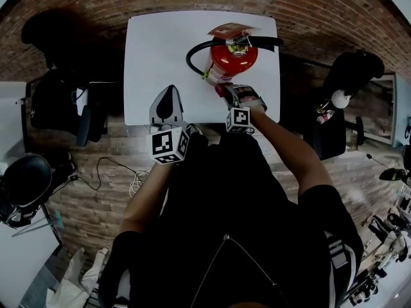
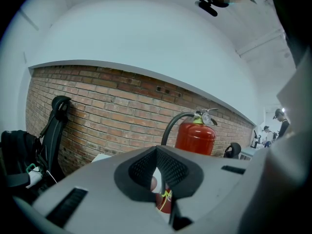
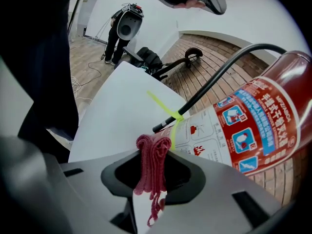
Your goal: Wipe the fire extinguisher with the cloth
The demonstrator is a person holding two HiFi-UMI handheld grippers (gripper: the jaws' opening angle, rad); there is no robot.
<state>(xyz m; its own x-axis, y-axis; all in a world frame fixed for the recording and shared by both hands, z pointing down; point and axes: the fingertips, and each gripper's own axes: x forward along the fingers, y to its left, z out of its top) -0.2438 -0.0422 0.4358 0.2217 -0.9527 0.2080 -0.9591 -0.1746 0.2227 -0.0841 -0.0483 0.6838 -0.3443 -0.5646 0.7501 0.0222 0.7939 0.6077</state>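
Brick flooring surrounds a white table [image 1: 154,50]. At left, the left tool [image 1: 169,95] hovers over the near edge with its jaws together on nothing. It probably waits there, clear of the wiping side and free to steady the cylinder. The fire extinguisher [image 1: 232,58] stands upright toward the table's far right, its black hose [image 1: 192,56] looping leftward. The right tool [image 3: 153,174] pinches a bunched pink cloth [image 3: 152,165] and aims it at the lower label. The cloth is beside the label or just touching it, seemingly placed for a wiping stroke.
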